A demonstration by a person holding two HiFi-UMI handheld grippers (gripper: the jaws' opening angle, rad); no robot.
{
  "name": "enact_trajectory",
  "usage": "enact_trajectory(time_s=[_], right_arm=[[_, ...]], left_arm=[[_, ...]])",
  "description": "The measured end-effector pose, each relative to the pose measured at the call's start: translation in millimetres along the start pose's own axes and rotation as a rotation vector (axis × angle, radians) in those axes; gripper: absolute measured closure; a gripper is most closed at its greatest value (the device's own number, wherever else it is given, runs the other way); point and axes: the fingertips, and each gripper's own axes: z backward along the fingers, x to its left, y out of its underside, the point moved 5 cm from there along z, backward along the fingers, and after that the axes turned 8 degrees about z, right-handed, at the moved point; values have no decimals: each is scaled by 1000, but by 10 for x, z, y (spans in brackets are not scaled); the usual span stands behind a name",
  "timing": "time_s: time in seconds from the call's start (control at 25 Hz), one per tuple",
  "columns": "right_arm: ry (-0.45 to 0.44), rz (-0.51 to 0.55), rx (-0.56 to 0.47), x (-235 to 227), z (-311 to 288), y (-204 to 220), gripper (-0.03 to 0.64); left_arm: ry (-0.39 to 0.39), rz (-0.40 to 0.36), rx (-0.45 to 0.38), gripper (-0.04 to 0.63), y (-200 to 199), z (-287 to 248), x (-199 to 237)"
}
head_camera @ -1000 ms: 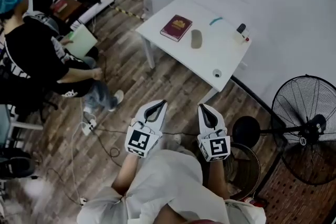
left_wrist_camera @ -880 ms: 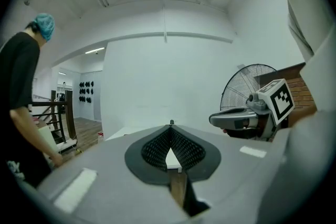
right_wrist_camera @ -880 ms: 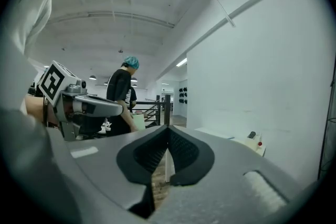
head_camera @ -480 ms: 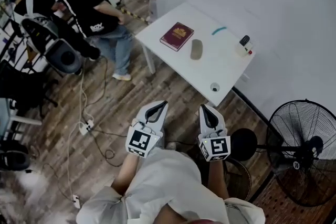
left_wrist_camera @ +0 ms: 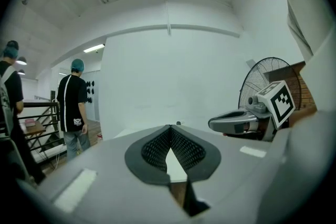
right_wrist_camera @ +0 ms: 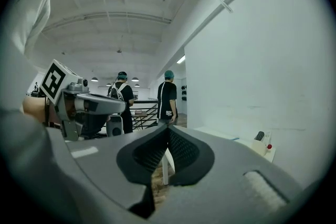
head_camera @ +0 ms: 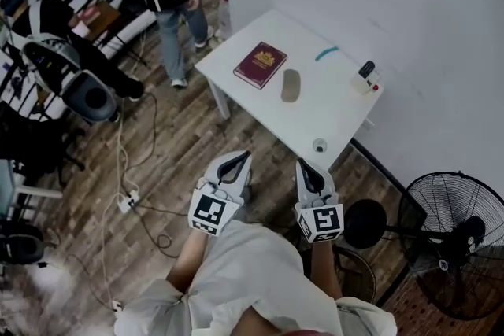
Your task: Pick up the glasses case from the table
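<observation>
Oval grey-tan glasses case [head_camera: 290, 85], flat on white table [head_camera: 339, 100]

The white table [head_camera: 335, 105] carries a maroon book [head_camera: 260, 64], glasses case [head_camera: 290, 85] and teal strip [head_camera: 327, 53].

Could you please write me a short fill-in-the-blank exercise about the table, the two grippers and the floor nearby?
1. On the white table, the glasses case lies a little apart from a dark red ____.
2. The left gripper and the right gripper both have their jaws ____, with nothing between them.
3. On the floor at the head view's lower right stands a black ____.

Missing words: book; shut; fan.
</observation>
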Motion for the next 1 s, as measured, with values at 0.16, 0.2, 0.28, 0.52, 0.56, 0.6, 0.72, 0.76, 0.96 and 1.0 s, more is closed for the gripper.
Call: enact_trajectory(time_s=[0.16, 0.2, 0.28, 0.52, 0.56, 0.6, 0.72, 0.76, 0.96, 1.0], right_arm=[[6, -3, 15, -147, -299, 44, 612], [8, -3, 18, -182, -394, 48, 612], [15, -4, 28, -260, -603, 55, 612], [68, -6, 92, -498, -1258, 52, 612], [76, -6, 103, -525, -1363, 39, 612], [83, -5, 113, -551, -1470, 28, 612], [96, -6, 134, -617, -1774, -6, 612], [100, -7, 138, -640, -1862, -18, 612], [117, -13, 164, -793, -2155, 25, 611], [120, -18, 173, -820, -2184, 44, 611]], left_arm=[[25, 2, 0, 577, -13, -293, 239], [29, 7, -3, 577, -20, -368, 318], [37, 18, -7, 577, -35, -534, 494], [94, 21, 18, 577, -87, -1044, 1036], [101, 26, 20, 577, -102, -1114, 1128], [108, 33, 23, 577, -111, -1187, 1219], [124, 54, 41, 577, -106, -1403, 1490], [129, 58, 48, 577, -108, -1474, 1574], [139, 63, 68, 577, -111, -1764, 1848], [139, 67, 74, 577, -101, -1799, 1878]])
